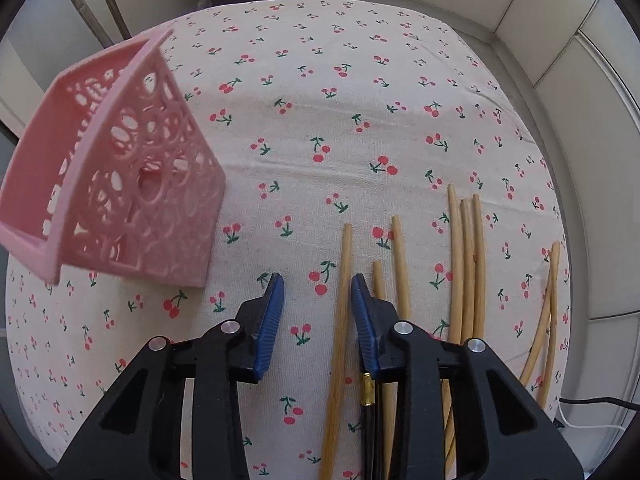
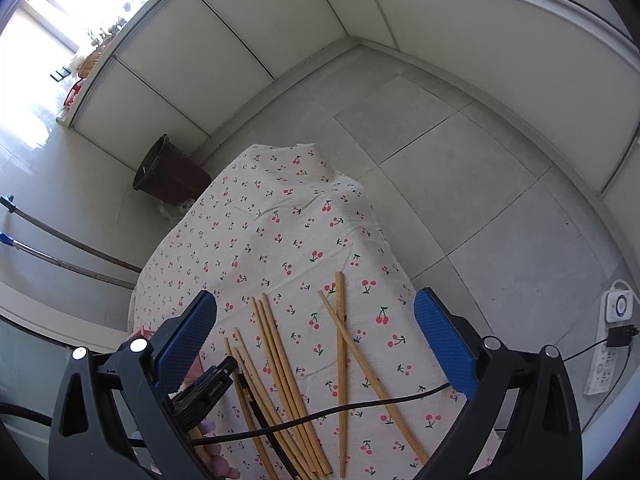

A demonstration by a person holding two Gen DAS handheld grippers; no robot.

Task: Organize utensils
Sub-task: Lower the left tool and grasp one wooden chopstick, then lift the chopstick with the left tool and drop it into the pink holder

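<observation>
Several wooden chopsticks (image 1: 466,264) lie side by side on a cherry-print cloth (image 1: 304,92). My left gripper (image 1: 317,278) points down at them, open, with one chopstick (image 1: 343,280) between its blue pads, close to the right pad and apart from the left one. A black chopstick with a gold band (image 1: 367,396) lies under the right finger. A pink lattice basket (image 1: 120,176) stands to the left. My right gripper (image 2: 316,298) hangs open and empty above the chopsticks (image 2: 280,360); a crossed pair (image 2: 341,340) lies to their right. The left gripper (image 2: 212,388) shows at the lower left there.
A black cable (image 2: 360,402) runs across the chopsticks in the right wrist view. The small table's edges drop to a tiled floor (image 2: 460,184). A dark bin (image 2: 172,176), two long poles (image 2: 60,256) and a power strip (image 2: 608,344) are on the floor.
</observation>
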